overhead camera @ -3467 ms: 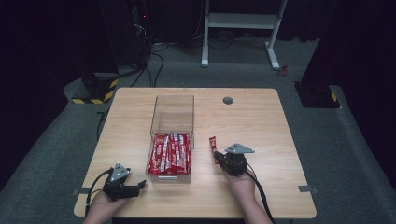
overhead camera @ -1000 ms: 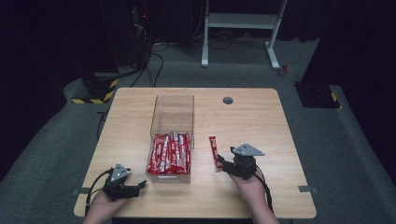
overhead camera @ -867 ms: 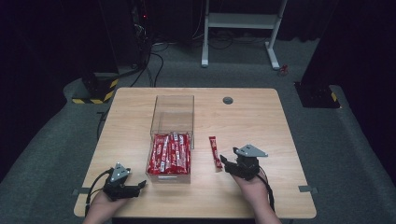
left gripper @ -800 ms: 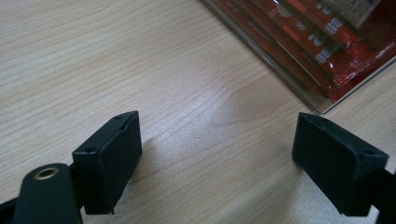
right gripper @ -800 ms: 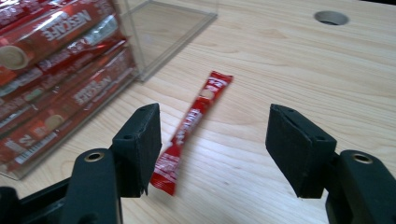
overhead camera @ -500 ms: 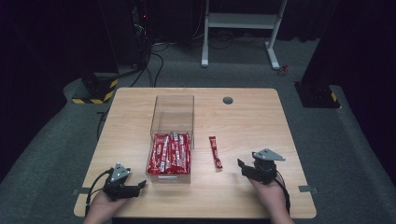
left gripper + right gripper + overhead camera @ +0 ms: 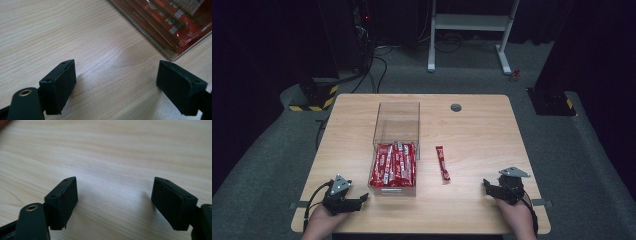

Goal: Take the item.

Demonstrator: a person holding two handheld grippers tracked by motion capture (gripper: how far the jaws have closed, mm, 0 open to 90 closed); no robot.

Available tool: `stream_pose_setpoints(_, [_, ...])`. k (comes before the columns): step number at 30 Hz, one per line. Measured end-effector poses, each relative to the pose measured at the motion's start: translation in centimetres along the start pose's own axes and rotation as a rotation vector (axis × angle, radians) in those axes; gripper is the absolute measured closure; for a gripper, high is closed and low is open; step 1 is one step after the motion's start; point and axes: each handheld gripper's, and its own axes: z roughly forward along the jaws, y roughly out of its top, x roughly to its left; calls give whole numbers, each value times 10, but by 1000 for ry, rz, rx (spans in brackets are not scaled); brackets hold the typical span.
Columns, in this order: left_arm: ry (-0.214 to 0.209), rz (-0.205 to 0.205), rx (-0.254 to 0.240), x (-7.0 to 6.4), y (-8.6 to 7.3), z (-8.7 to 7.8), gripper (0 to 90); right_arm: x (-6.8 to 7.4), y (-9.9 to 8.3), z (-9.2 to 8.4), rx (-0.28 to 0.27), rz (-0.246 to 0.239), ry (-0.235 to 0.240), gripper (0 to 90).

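Here, a single red packet (image 7: 443, 163) is lying flat on the bare wood of the counter (image 7: 482, 130), its long side running roughly away from the person, with nothing touching it. It is sitting just beside the right wall of a clear plastic box (image 7: 395, 150), apart from it by a narrow strip of wood. The near half of that box is holding a row of similar red packets (image 7: 394, 164), packed side by side; its far half is standing bare. In the left gripper view, a corner of the box (image 7: 172, 57) and its red packets (image 7: 180, 22) are showing at the upper right.

The right tongs (image 7: 488, 186) are resting low on the counter near its front right corner, well apart from the loose packet and pointing leftward towards it. Their jaws are standing spread, having just been opening, and the right gripper view (image 7: 113, 195) is showing nothing but wood grain between them.

The left tongs (image 7: 361, 200) are lying at the front left of the counter, near the front left corner of the box, pointing right. Their jaws are also standing wide apart, with bare wood between them (image 7: 116, 77).

A small dark round grommet (image 7: 456, 107) is sitting in the counter near its far edge.
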Motion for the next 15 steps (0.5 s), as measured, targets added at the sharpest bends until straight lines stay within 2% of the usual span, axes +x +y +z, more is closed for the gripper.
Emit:
stream_pose_setpoints(4, [0, 0, 0, 0, 0, 0, 166, -1, 1, 4, -3, -5, 8, 113])
stream_pose_setpoints(9, [0, 0, 0, 0, 0, 0, 166, 5, 9, 13, 9, 43, -32, 92])
stream_pose_setpoints(15, [0, 0, 0, 0, 0, 0, 166, 7, 11, 14, 7, 42, -35, 92])
